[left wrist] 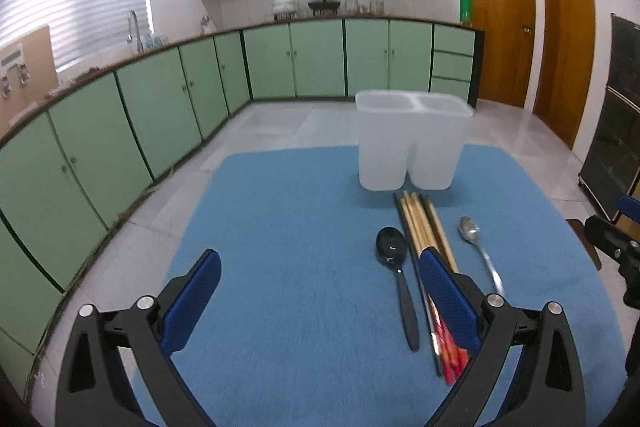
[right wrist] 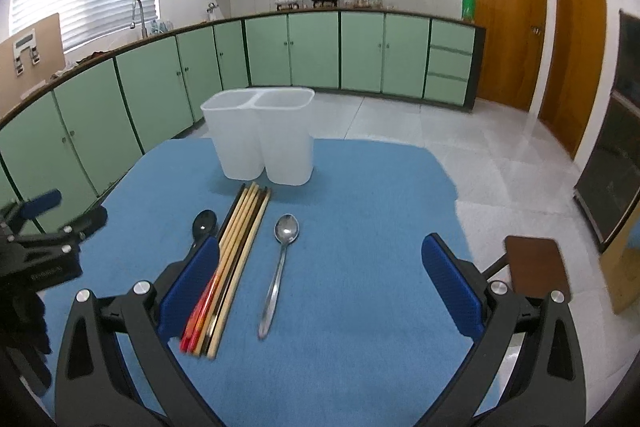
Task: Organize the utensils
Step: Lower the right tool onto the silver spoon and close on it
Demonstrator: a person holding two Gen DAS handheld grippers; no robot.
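Observation:
A white two-compartment holder [left wrist: 412, 139] [right wrist: 264, 135] stands upright and empty at the far side of a blue mat [left wrist: 288, 267] [right wrist: 360, 211]. In front of it lie a bundle of chopsticks [left wrist: 424, 227] [right wrist: 240, 239], a black spoon [left wrist: 394, 251] [right wrist: 204, 221] on their left and a steel spoon [left wrist: 476, 243] [right wrist: 282, 255] on their right. My left gripper [left wrist: 320, 267] hovers open over the mat, its right finger above the chopsticks. My right gripper [right wrist: 320, 259] is open too, with the steel spoon lying between its fingers below.
Green kitchen cabinets [left wrist: 160, 99] run along the left and back walls. Wooden doors [right wrist: 508, 19] stand at the right. A brown stool seat [right wrist: 536, 267] sits beside the mat's right edge. Tiled floor lies beyond the mat.

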